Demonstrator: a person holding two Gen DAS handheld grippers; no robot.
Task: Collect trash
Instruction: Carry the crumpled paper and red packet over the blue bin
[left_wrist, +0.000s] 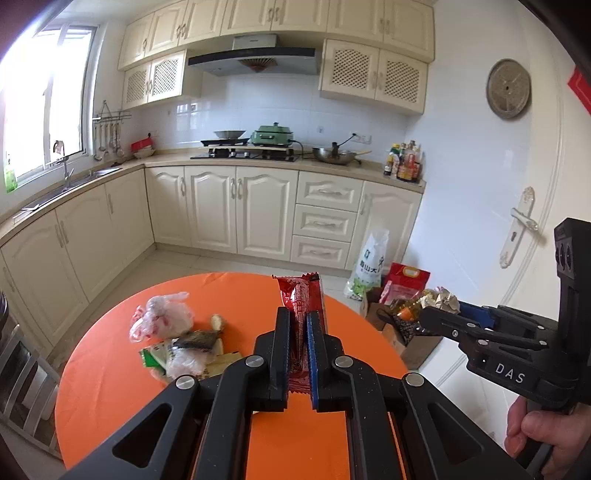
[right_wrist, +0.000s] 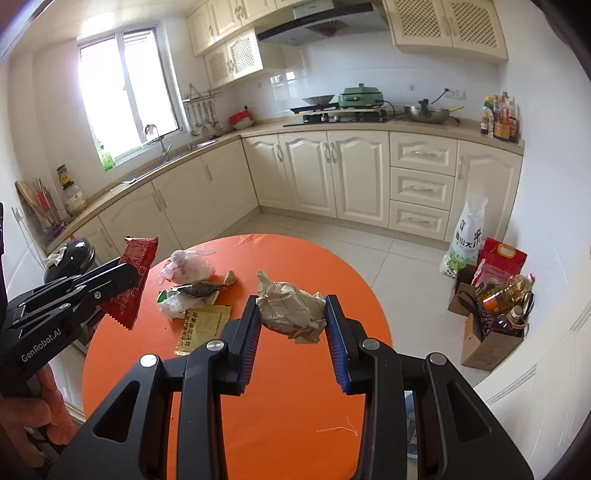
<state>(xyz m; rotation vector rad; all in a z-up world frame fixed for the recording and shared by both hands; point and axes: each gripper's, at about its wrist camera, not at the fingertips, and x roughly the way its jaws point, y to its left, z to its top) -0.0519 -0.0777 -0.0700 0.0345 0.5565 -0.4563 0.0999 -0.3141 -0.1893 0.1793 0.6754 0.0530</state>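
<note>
So far the left gripper is clamped on a red wrapper and the right gripper is squeezing a paper wad, but a pile of bags and packets on the table is left to grab.

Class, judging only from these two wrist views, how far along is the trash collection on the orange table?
Done: nothing visibly binned; no bin is identifiable. In hand: the left gripper clamps a red wrapper, the right gripper a crumpled paper ball, both lifted off the orange table. Left: a plastic bag, a yellow sachet and other scraps.
</note>
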